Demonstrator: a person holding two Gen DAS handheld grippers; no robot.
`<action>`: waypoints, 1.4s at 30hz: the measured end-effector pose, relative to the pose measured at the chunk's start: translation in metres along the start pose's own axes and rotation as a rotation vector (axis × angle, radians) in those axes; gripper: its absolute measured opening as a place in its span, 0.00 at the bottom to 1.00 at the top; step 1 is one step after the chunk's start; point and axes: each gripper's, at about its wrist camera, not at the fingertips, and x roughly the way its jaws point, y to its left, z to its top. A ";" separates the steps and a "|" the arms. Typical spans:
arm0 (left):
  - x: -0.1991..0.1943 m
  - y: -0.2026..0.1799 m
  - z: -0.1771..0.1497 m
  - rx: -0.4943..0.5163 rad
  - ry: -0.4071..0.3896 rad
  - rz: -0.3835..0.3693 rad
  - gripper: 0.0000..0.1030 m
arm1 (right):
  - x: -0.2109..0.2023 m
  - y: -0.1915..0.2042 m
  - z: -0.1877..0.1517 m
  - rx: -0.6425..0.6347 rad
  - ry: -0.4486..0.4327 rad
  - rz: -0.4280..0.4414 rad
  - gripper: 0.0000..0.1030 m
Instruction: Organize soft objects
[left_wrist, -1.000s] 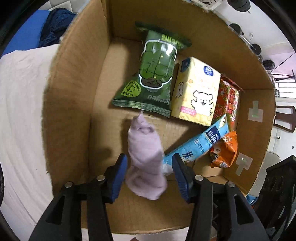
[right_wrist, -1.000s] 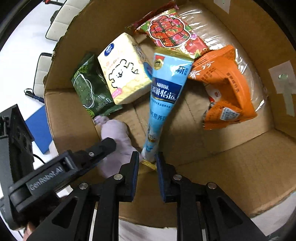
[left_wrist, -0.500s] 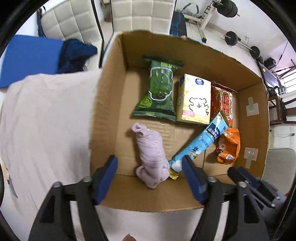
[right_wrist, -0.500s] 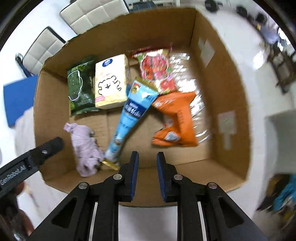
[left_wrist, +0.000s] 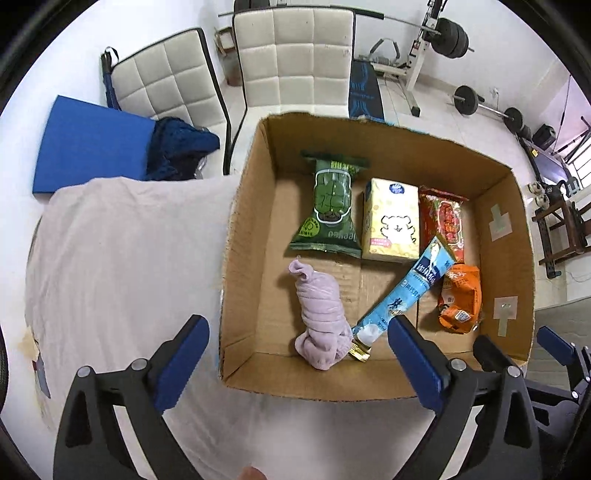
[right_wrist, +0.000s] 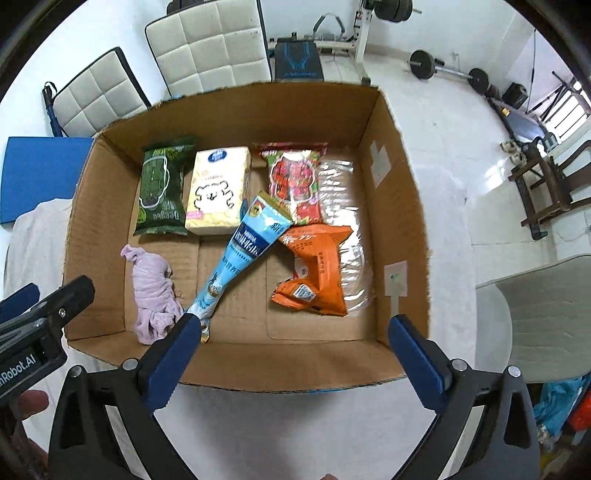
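Your left gripper (left_wrist: 297, 363) and right gripper (right_wrist: 288, 360) both gape empty above the box (left_wrist: 243, 258); the blue pouch (right_wrist: 243, 254) slants away, tail nearest your right.

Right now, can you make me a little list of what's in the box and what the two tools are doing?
container: cardboard box, open on top
back row: green packet, yellow tissue pack, red packet
middle: blue Nestle pouch, lying slanted
right side: orange packet
front left: purple rolled cloth
left tool: open, holding nothing, above the box's near edge
right tool: open, holding nothing
under box: pale cloth
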 end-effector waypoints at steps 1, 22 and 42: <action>-0.006 0.000 -0.001 0.001 -0.011 0.001 0.96 | -0.003 0.000 -0.001 -0.002 -0.006 -0.004 1.00; -0.190 0.001 -0.095 -0.018 -0.253 -0.006 0.97 | -0.191 -0.043 -0.086 0.015 -0.247 0.085 1.00; -0.307 0.003 -0.185 -0.006 -0.340 -0.045 0.97 | -0.358 -0.055 -0.220 -0.062 -0.362 0.133 1.00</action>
